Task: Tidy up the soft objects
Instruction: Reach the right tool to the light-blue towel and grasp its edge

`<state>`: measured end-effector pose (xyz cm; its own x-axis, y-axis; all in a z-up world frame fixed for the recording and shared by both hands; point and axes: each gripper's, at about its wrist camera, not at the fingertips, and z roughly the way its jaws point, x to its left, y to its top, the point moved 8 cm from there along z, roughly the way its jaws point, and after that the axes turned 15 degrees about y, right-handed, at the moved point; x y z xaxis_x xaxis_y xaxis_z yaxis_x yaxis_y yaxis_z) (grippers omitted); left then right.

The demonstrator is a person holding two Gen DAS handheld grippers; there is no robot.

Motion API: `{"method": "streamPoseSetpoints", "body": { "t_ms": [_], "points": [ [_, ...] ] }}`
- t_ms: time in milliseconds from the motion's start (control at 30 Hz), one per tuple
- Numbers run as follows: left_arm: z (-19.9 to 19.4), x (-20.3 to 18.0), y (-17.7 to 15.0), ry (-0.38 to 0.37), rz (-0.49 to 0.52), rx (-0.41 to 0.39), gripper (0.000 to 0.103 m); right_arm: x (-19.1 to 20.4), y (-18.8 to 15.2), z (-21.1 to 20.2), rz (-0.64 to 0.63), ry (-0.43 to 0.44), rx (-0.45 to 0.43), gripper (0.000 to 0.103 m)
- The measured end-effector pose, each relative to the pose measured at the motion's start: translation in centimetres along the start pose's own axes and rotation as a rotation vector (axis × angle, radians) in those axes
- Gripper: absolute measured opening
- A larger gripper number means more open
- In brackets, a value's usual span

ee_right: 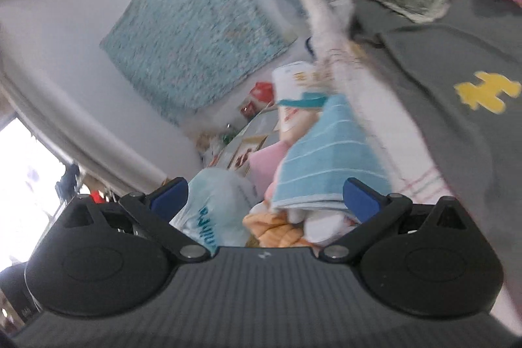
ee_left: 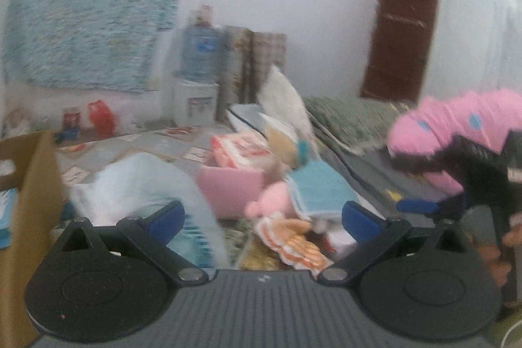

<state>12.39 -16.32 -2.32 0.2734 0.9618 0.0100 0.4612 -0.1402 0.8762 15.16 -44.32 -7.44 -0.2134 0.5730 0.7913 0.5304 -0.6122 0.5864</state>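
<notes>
My left gripper is open and empty above a pile of soft things: a folded blue towel, a pink plush, an orange-and-white cloth and a pale blue plastic bag. At the right of the left wrist view, the other gripper's black body shows, with a pink dotted plush above and behind it. My right gripper is tilted, jaws open and empty, over the same blue towel, the bag and the orange cloth. Both views are blurred.
A cardboard box stands at the left. A pink box and snack packets lie behind the pile. A grey cloth with a yellow print and a green cushion lie to the right. A water dispenser stands by the wall.
</notes>
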Motion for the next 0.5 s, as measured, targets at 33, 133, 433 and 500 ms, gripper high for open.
{"method": "streamPoseSetpoints", "body": {
  "t_ms": [33, 133, 433, 500],
  "points": [
    [0.4, -1.1, -0.2, -0.005, 0.019, 0.001, 0.103, -0.6, 0.0, 0.1, 0.010, 0.000, -0.010, 0.102],
    [1.6, -3.7, -0.2, -0.022, 0.076, -0.019, 0.103, -2.3, 0.4, 0.2, 0.018, -0.024, -0.028, 0.101],
    [6.7, -10.1, 0.8, -0.107, 0.179, -0.027, 0.096, -5.4, 2.5, 3.7, 0.005, -0.150, 0.058, 0.099],
    [8.0, -10.9, 1.0, -0.116, 0.182, -0.005, 0.089, -5.8, 3.0, 4.6, -0.008, -0.168, 0.071, 0.099]
  ]
}}
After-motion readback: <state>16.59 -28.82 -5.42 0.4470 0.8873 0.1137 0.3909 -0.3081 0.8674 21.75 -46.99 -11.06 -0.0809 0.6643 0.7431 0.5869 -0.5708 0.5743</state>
